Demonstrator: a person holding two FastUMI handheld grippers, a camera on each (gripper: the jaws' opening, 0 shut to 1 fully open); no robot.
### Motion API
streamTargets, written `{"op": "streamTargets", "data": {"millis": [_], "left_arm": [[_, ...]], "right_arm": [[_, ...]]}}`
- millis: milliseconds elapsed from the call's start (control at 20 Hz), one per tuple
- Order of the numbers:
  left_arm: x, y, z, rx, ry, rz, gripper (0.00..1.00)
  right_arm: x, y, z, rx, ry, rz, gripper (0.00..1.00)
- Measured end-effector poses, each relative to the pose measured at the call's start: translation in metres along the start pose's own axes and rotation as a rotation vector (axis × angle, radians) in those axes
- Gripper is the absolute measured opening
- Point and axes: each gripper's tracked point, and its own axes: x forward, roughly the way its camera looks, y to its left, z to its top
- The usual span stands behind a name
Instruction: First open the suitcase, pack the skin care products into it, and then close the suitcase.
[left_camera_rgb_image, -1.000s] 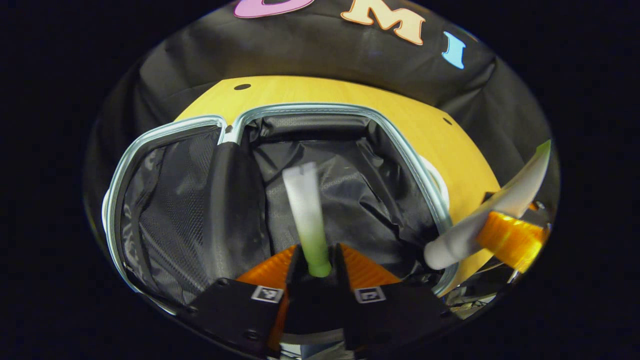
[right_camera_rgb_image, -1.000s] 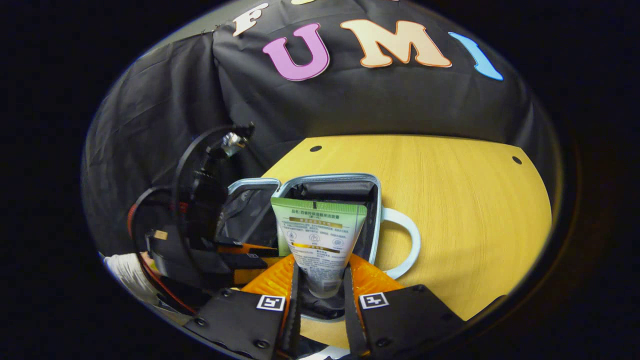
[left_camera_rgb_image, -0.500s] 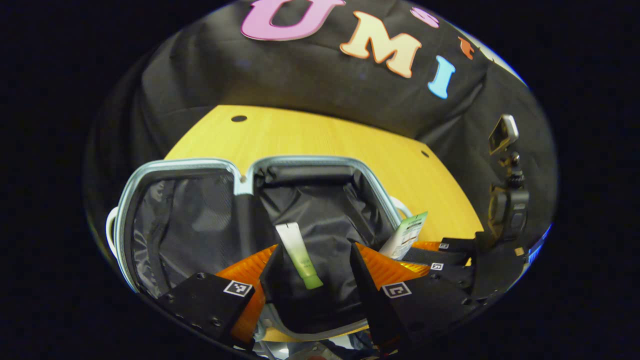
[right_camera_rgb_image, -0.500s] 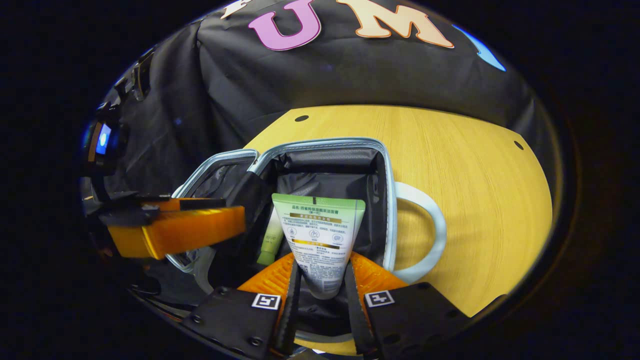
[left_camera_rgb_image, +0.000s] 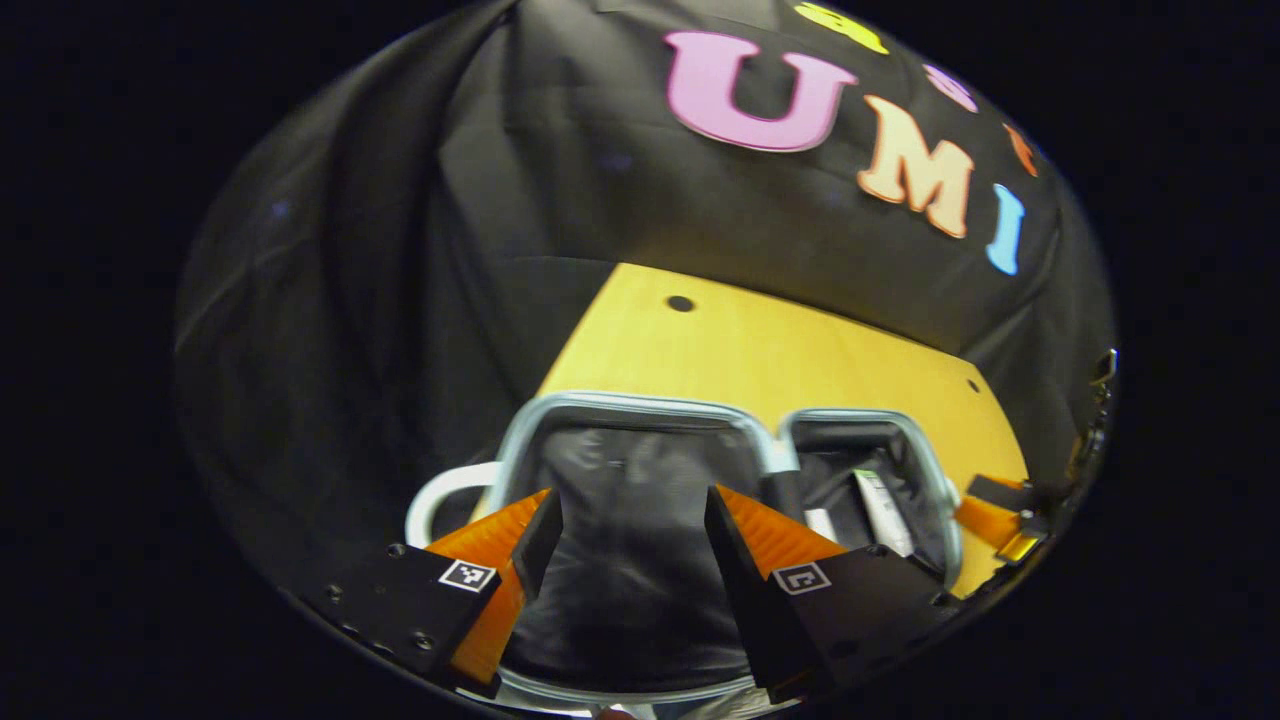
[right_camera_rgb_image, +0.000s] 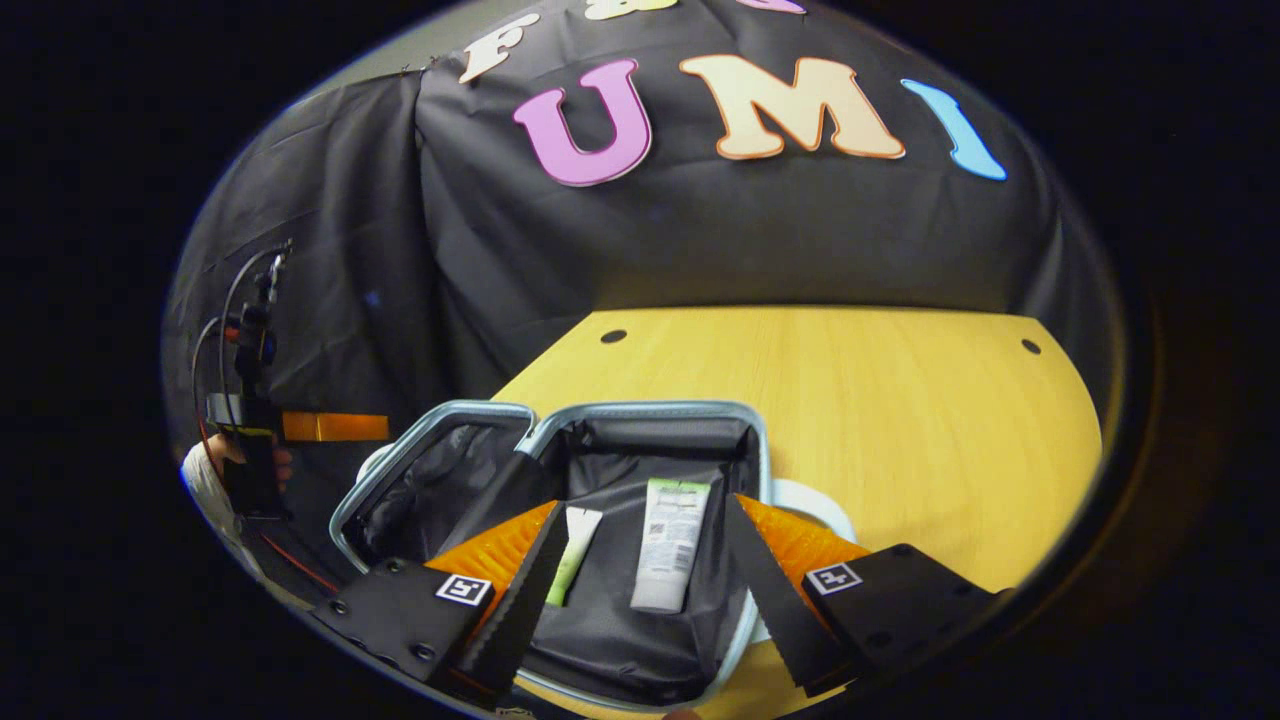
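Both fingers of the right hand-held gripper (right_camera_rgb_image: 640, 590) are seen spread wide apart at the bottom of the right gripper view, with nothing held between them. Between and beyond them, the open suitcase (right_camera_rgb_image: 745, 455) is seen lying on the yellow wooden surface (right_camera_rgb_image: 900, 420). Two skin care tubes are laid side by side on the black lining of its right half: a slim green-and-white tube (right_camera_rgb_image: 572, 553) on the left and a wider white tube (right_camera_rgb_image: 668, 543) with a green end on the right, near each other but apart. A white handle (right_camera_rgb_image: 815, 503) is seen at the right side of the suitcase, behind the right finger. The suitcase's other half (right_camera_rgb_image: 430, 490), lined with black mesh, is spread open to the left.

The left hand-held gripper (left_camera_rgb_image: 625, 545) is likewise open, its orange-backed fingers parted and empty over the mesh-lined half (left_camera_rgb_image: 620, 470) of the suitcase in the left gripper view. A white handle (left_camera_rgb_image: 440, 490) is seen at that half's left side. In the far right compartment (left_camera_rgb_image: 870, 470), the white tube (left_camera_rgb_image: 885, 510) is partly seen. In the right gripper view, this left hand-held gripper (right_camera_rgb_image: 330, 427) is held at the far left, clear of the suitcase, by a hand (right_camera_rgb_image: 240, 465) with a white sleeve (right_camera_rgb_image: 200, 485).
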Motion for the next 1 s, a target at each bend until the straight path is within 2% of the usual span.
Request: {"op": "streamTargets", "data": {"millis": [50,100,250,350,500,650,700,800,950,1000], "left_arm": [[0.000,0.025,-0.002,-0.023,0.008,0.038,0.89],[0.000,0.046,-0.007,-0.041,0.020,0.072,0.84],[0.001,0.106,-0.023,-0.079,0.075,0.162,0.84],[0.009,0.130,-0.036,-0.109,0.120,0.194,0.85],[0.032,0.142,-0.061,-0.165,0.210,0.160,0.85],[0.052,0.146,-0.073,-0.163,0.276,0.134,0.74],[0.060,0.144,-0.076,-0.166,0.288,0.131,0.75],[0.068,0.126,-0.080,-0.195,0.298,0.081,0.54],[0.064,0.122,-0.069,-0.166,0.288,0.061,0.10],[0.060,0.117,-0.064,-0.183,0.282,0.054,0.09]], "right_arm": [[-0.004,-0.006,0.007,-0.004,-0.016,-0.015,0.98],[-0.008,-0.011,0.014,-0.006,-0.034,-0.027,0.98],[-0.025,-0.033,0.037,0.007,-0.090,-0.083,0.98],[-0.036,-0.048,0.055,0.025,-0.141,-0.126,0.98],[-0.051,-0.074,0.070,0.041,-0.189,-0.201,0.98],[-0.069,-0.095,0.079,0.063,-0.210,-0.266,0.98],[-0.077,-0.101,0.081,0.071,-0.223,-0.287,0.98],[-0.092,-0.112,0.087,0.082,-0.263,-0.326,0.98],[-0.109,-0.128,0.082,0.083,-0.287,-0.365,0.98],[-0.111,-0.132,0.077,0.078,-0.279,-0.372,0.98]]}}
